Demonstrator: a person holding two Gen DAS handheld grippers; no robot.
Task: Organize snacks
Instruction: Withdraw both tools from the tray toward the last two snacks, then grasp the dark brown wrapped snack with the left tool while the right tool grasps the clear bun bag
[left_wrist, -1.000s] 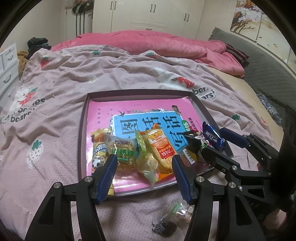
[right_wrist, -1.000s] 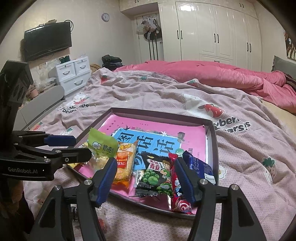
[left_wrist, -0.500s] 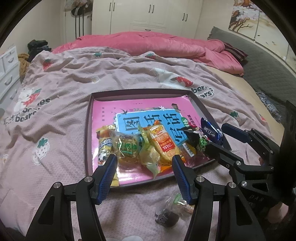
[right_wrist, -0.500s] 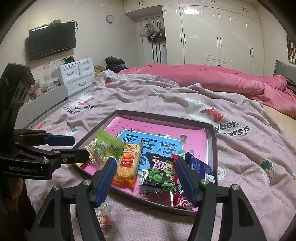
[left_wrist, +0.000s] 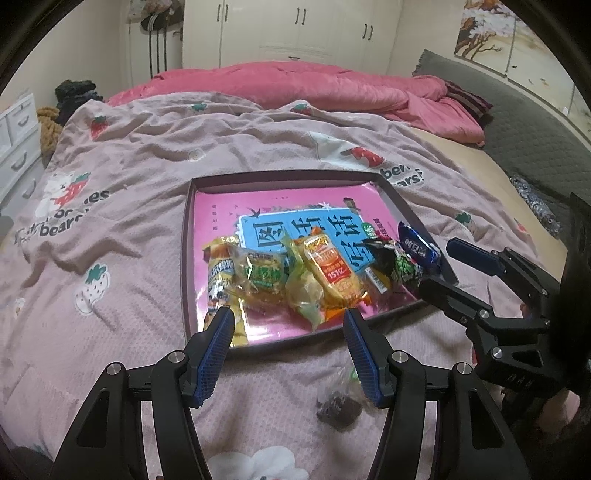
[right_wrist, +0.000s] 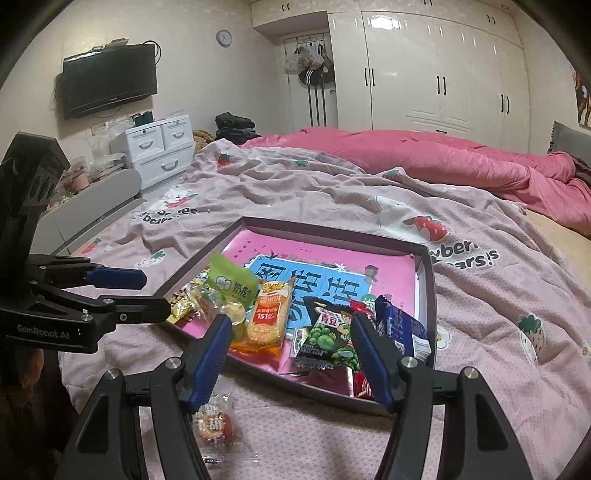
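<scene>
Both ur grippers are spread w/ nothing btwn the pads: left gripper (left_wrist: 286, 325), right gripper (right_wrist: 291, 336). Snacks (left_wrist: 295, 280) sit in the tray (left_wrist: 186, 258) just ahead of both. One loose packet (right_wrist: 214, 424) on the blanket (left_wrist: 110, 258) under ur right's left finger.

My left gripper (left_wrist: 286, 325) and right gripper (right_wrist: 291, 334) share black angular frames, ribbed blue pads, silver screws behind them (white "GenRobot.AI" lettering marks one side).
</scene>
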